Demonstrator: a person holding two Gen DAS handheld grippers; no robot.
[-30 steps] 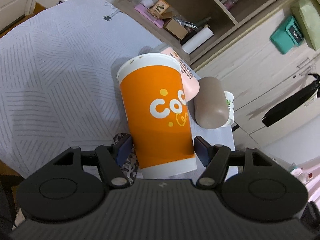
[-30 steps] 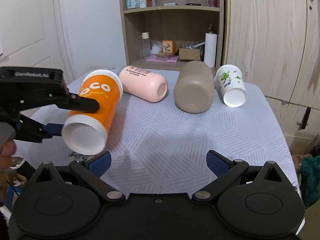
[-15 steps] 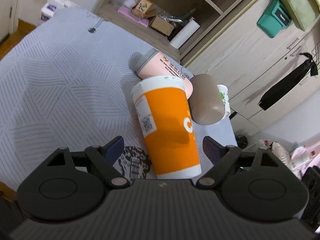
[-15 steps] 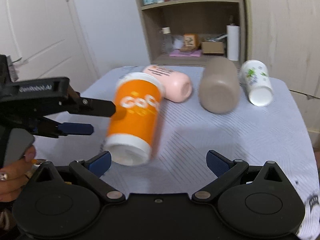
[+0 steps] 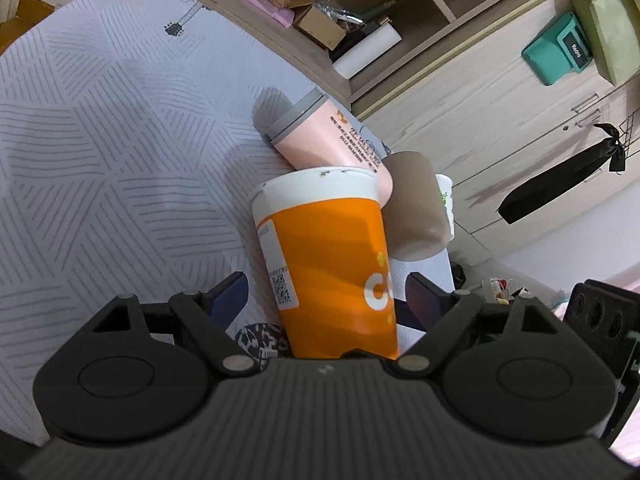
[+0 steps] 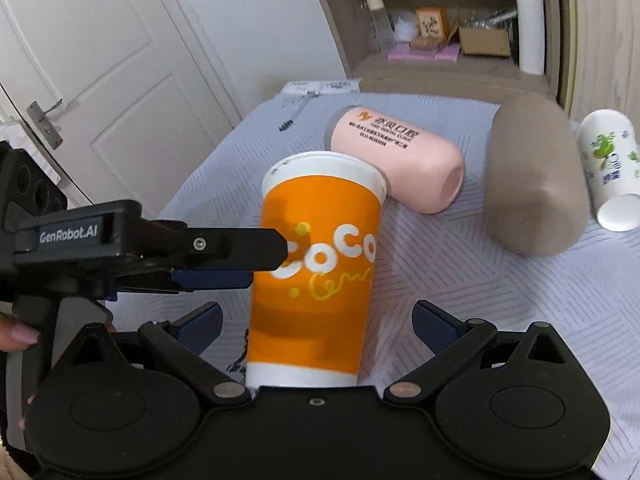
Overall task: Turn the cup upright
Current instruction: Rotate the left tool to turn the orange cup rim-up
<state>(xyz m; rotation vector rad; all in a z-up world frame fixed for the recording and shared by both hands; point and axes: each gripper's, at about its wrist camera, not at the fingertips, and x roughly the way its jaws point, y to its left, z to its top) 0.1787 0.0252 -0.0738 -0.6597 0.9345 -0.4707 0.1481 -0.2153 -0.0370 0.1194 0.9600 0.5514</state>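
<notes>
Both wrist views closely share the orange cup [image 5: 336, 264].

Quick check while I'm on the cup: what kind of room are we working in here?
Most likely a room in a home, perhaps a bedroom or spare room. A panelled white door with a lever handle, an open wooden shelf of household odds and ends, and a patterned cloth over the table holding the orange cup all suggest it.

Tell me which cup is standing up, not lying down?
The orange cup with "CoCo" on it. It stands between the left tool's open fingers, while the pink cup, brown cup and white cup lie on their sides.
</notes>
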